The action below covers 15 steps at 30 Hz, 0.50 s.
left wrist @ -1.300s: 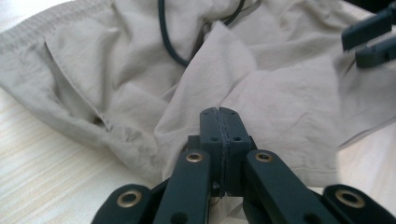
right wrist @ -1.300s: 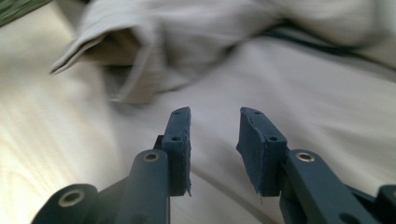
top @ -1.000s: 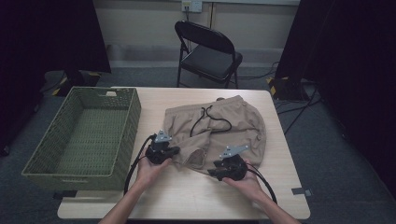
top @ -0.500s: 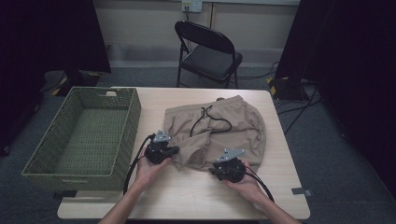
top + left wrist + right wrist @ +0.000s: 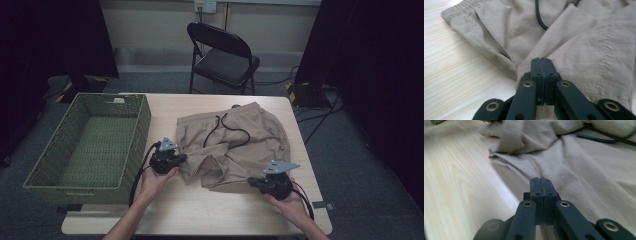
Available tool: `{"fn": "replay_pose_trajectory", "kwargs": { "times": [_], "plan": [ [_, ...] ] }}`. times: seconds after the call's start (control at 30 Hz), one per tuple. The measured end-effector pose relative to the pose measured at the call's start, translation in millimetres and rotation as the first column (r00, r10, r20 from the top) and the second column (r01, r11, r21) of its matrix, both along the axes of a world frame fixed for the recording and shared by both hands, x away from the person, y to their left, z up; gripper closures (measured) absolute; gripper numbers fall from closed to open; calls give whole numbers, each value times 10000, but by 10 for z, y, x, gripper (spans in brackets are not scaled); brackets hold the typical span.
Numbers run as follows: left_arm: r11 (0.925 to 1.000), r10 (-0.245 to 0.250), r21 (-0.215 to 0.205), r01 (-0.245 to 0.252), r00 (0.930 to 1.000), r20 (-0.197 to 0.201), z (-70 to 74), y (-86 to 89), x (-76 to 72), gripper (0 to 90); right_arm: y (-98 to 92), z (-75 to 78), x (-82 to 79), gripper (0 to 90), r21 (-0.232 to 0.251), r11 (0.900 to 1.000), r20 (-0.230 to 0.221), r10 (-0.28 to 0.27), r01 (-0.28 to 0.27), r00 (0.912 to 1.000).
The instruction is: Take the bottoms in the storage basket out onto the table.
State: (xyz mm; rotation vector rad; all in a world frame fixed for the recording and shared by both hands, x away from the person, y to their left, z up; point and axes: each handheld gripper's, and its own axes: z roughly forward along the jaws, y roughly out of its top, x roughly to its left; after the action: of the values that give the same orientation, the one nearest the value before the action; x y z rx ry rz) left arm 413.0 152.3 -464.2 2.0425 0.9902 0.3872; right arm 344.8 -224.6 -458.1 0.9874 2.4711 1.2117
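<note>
High view: at the near edge of the worktop (image 5: 200, 212) a person's two forearms come in, each hand carrying a gripper. Left gripper (image 5: 184, 157) is closed flat on the left hem of the tan shorts (image 5: 250, 135), a fold of cloth rising from its tips in the left gripper view. Right gripper (image 5: 251, 181) sits at the lower right edge of the shorts; its jaws have just been closing and now stand fully together, with the thin hem appearing caught between them, though the pinch is slight. Shorts lie rumpled across the middle of the worktop, black drawstring (image 5: 225, 132) looped loose on top. Green woven basket (image 5: 142, 120) stands just to the left, nothing in it; a folding chair (image 5: 222, 55) is beyond the far edge. Assessment: the step in hand is securing both edges before lifting or spreading the garment. To do it well, confirm the right pinch holds a full layer before pulling, raise both hands evenly, keep the cloth taut between them, and mind the drawstring so that it does not snag.
</note>
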Motion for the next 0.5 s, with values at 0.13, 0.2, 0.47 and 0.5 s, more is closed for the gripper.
{"fn": "replay_pose_trajectory", "kwargs": {
  "times": [0.13,0.2,0.47,0.5],
  "plan": [
    [9995,291,147,-291,9996,-24,-9,29,20,894,-227,29,-144,872,91,9990,-173,-440,441,9989],
    [9993,357,98,-356,9994,-17,-11,47,29,892,-267,23,-188,747,98,9992,-218,-381,383,9990],
    [9990,430,155,-430,9991,-4,-20,65,38,882,121,-12,75,630,9,9999,9,-139,139,9999],
    [9989,443,128,-443,9990,-29,-26,63,37,882,211,-41,143,630,-98,9999,-10,-133,133,9999]
  ]
}}
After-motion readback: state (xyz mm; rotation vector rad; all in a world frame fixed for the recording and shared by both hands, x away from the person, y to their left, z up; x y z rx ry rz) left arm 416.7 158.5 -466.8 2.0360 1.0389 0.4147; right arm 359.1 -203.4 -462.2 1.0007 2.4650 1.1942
